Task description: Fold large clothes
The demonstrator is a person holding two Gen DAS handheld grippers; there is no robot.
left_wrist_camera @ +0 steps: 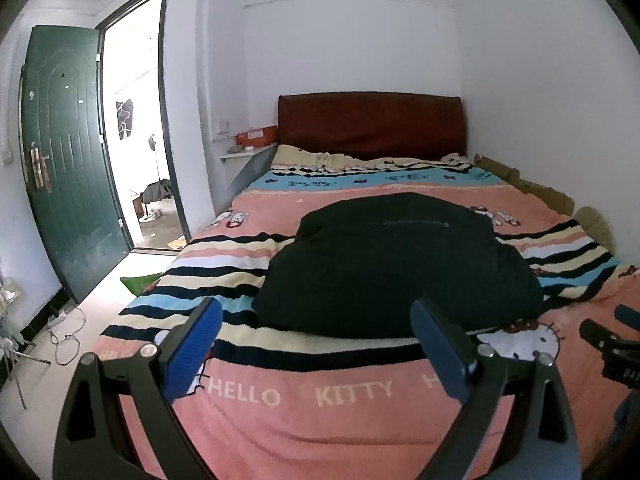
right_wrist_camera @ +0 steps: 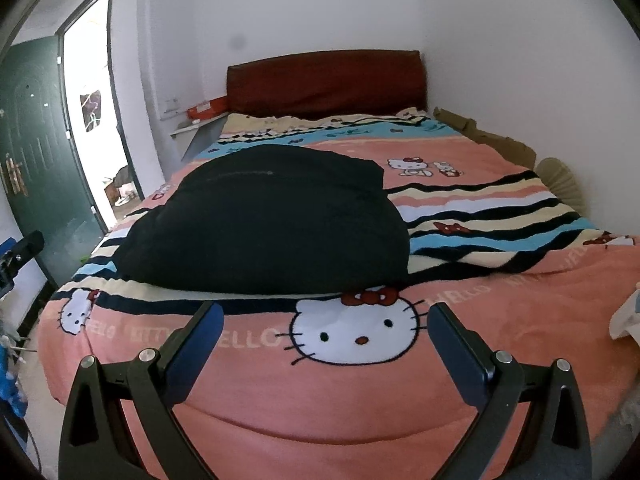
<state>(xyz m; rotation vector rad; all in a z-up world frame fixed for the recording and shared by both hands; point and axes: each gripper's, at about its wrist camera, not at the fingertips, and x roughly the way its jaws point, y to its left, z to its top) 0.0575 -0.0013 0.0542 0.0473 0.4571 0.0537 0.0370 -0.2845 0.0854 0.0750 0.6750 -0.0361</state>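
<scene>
A large black garment (left_wrist_camera: 396, 264) lies in a thick, rounded bundle on the pink striped cartoon-cat blanket (left_wrist_camera: 300, 400). In the right wrist view the same garment (right_wrist_camera: 272, 220) fills the middle of the bed. My left gripper (left_wrist_camera: 316, 312) hovers open just short of the garment's near edge, nothing between its blue pads. My right gripper (right_wrist_camera: 326, 314) is open too, over the blanket (right_wrist_camera: 360, 400) in front of the garment, and holds nothing. The tip of the right gripper (left_wrist_camera: 612, 336) shows at the far right of the left wrist view.
The bed has a dark red headboard (left_wrist_camera: 370, 124) against the white back wall. A small shelf with an orange box (left_wrist_camera: 256, 136) stands left of it. A green door (left_wrist_camera: 60, 152) stands open at left, with cables on the floor (left_wrist_camera: 64, 332). Brown bedding (right_wrist_camera: 500, 140) lines the bed's right side.
</scene>
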